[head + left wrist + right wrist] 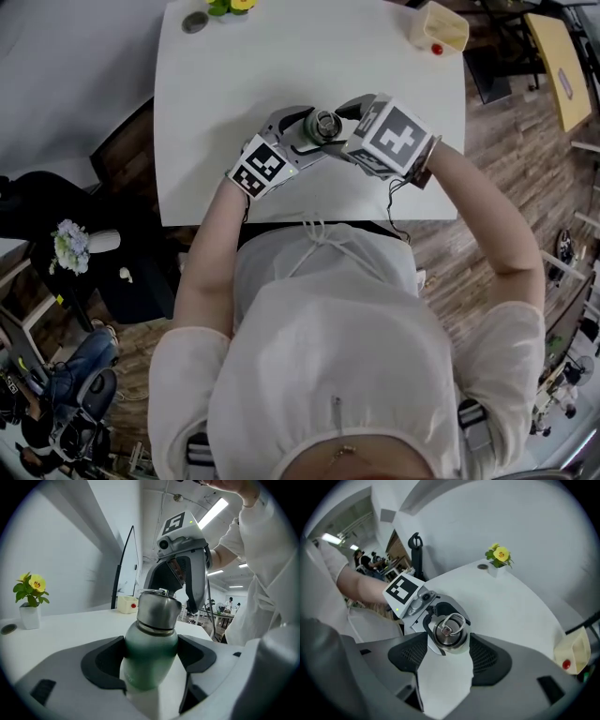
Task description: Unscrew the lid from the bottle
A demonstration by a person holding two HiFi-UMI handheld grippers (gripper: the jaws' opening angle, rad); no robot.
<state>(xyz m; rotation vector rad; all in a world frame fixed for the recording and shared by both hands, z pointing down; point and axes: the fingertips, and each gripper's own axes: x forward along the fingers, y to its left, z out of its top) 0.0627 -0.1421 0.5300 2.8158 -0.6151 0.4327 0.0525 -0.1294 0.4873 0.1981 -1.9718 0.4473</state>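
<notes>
Table (281, 84): white, with the work going on over its middle, towards the near edge.
Person (328, 356): pale top, both forearms reaching forward over the near edge, one gripper in each hand.
Left gripper (152, 658): comes in from the left; jaws clenched on the bottle, both dark pads pressed against its green body just below the shoulder.
Right gripper (448, 648): comes steeply down from above and the right; jaws stand about as wide as the lid, one pad on each side. The pads hug the lid closely but do not seem to press on it, so the grip reads as released.
Bottle (149, 648): green metal body, held between the left pads; its base is hidden behind the gripper.
Lid (449, 631): steel, on the bottle's neck, with a wire ring (452, 620) on top.
Cream box (439, 30): far right corner, with a red dot on its side.
Potted yellow flower (29, 585): far left edge, well apart from the bottle.
Small round disc (195, 22): just beside the flower pot.
</notes>
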